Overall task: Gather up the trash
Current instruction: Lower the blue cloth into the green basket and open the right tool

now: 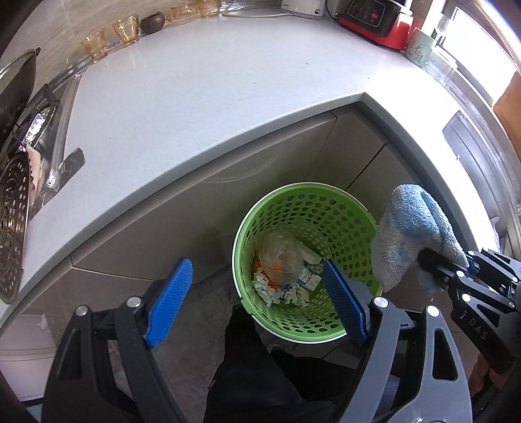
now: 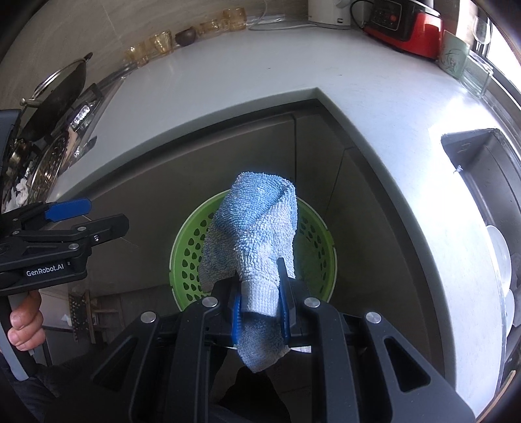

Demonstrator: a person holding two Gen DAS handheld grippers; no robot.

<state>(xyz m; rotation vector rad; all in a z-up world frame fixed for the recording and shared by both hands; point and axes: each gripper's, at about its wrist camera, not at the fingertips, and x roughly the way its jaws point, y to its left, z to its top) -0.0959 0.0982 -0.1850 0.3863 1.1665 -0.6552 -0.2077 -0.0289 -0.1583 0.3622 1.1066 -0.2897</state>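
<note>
- The left gripper (image 1: 257, 299) points down over the floor by the cabinet, its blue pads (image 1: 169, 301) spread wide with nothing between them.
- Its right pad sits in front of the near rim of the bin (image 1: 309, 195); the left pad is clear of the bin, to its left.
- The bin is green, perforated, and stands on the floor below the inner corner of the counter (image 1: 195, 97).
- Trash (image 1: 283, 270) lies at the bin's bottom: a crumpled clear bag, a small carton and white paper scraps.
- The right gripper (image 2: 260, 312) is clamped tight on a blue cloth (image 2: 254, 227), pads pressing its lower part.
- The cloth stands up out of the jaws in a bunched fold, and a short end hangs below them.
- In the right wrist view the cloth covers the middle of the bin; in the left wrist view it sits just right of the bin's rim.
- A hand (image 2: 24, 322) grips the left gripper's handle at the left edge of the right wrist view.
- On the counter's far side stand amber glasses (image 1: 125, 29), a dark bowl (image 1: 153, 22) and a red appliance (image 1: 374, 19).
- A perforated metal tray (image 1: 13, 227) sits at the left, and a sink (image 2: 488, 182) is set in the counter at the right.
</note>
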